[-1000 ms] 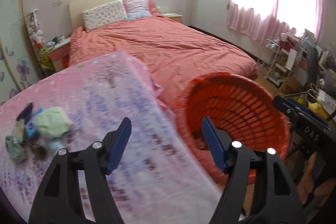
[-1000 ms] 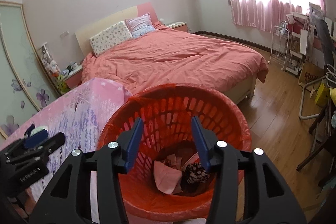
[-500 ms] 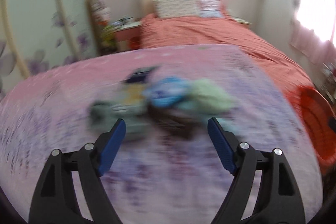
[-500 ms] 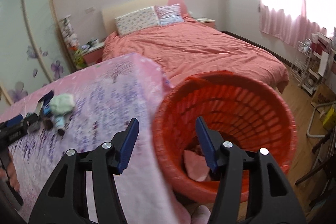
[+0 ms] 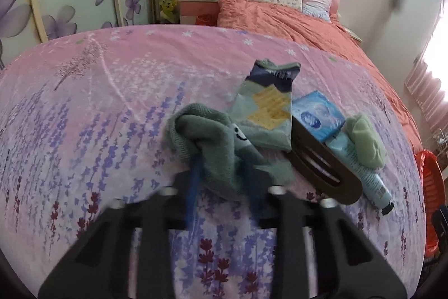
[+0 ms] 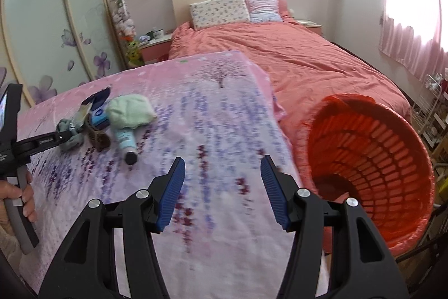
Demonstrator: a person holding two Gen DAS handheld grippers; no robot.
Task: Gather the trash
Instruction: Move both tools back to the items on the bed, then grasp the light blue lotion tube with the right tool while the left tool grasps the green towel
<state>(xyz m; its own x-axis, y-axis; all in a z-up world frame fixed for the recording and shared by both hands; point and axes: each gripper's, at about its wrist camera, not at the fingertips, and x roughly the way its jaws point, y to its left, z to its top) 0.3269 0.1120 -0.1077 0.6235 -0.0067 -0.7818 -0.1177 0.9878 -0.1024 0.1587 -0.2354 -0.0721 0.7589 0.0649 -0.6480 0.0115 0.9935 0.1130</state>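
My left gripper (image 5: pixel 224 181), matt black plastic with ribbed blue rubbery pads, sits against a fuzzy grey-green knitted sock (image 5: pixel 212 142) on the smooth pink lavender-print cotton sheet (image 5: pixel 98 108). Beside it lie a glossy blue plastic tissue packet (image 5: pixel 317 116) and a smooth pale-blue plastic tube (image 5: pixel 361 173). The slatted orange plastic basket (image 6: pixel 392 159) looks shiny.

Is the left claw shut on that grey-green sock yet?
Closing on it: the left claw has the grey-green sock bunched between its blurred fingers. A firm grip cannot be told.
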